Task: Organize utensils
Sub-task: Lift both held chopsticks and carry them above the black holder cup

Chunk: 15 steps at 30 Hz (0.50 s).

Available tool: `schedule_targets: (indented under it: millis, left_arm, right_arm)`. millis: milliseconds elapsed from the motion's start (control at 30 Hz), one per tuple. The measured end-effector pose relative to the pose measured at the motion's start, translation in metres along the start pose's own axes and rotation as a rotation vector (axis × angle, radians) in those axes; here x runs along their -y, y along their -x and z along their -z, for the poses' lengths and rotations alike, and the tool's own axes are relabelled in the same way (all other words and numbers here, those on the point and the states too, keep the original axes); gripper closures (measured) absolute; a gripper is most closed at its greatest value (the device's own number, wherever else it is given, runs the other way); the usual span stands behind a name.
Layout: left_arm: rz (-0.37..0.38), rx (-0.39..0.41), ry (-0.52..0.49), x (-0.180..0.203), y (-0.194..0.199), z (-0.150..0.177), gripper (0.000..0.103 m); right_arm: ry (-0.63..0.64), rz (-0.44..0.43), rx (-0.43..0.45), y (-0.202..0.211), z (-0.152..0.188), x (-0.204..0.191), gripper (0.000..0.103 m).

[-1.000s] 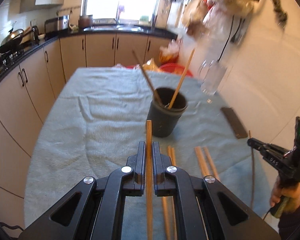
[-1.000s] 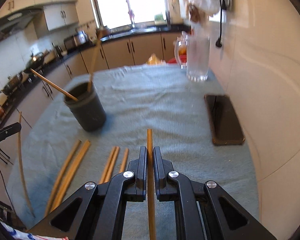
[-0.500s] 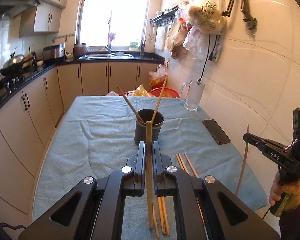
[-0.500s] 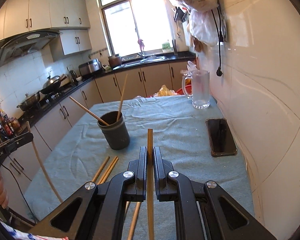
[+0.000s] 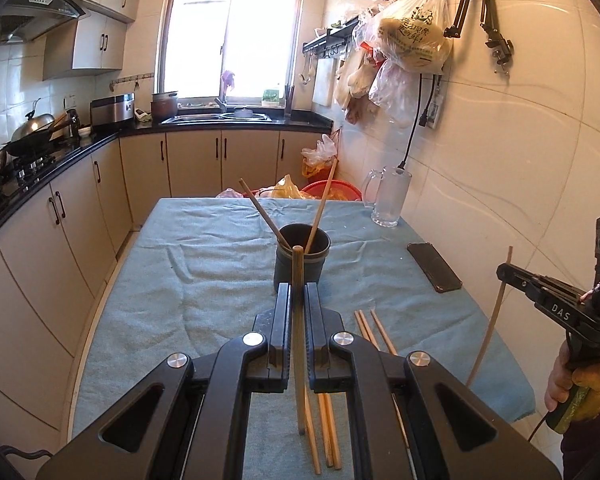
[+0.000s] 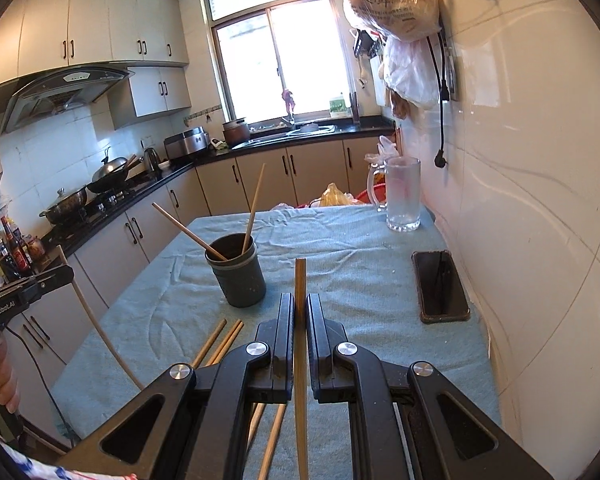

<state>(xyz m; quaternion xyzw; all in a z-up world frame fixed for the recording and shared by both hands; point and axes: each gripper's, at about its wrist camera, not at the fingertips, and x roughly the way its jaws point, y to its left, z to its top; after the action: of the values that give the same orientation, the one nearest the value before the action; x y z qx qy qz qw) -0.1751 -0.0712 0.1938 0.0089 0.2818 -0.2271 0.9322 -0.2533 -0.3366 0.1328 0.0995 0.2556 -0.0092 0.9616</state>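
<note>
Towel-covered surface [image 5: 204,264]: both grippers' fingers [image 5: 281,320] [image 6: 284,320] clenched one chopstick [image 5: 298,280] [image 6: 300,280] each, raised for dropping into the cup [image 5: 300,264].

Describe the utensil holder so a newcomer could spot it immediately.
Start at the long table covered in a light blue towel, running toward the window. Near its middle stands a dark grey round cup, upright, with two wooden chopsticks leaning out of it. The glass mug is clear and the phone lies flat; only the cup holds sticks.
</note>
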Motion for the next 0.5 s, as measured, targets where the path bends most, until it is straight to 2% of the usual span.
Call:
schedule_targets:
  millis: [500]
  left_arm:
    - [-0.060,0.023,-0.039,0.005,-0.011,-0.015,0.098]
  right_arm:
    - [0.021,0.003,0.058,0.009,-0.024,-0.002,0.097]
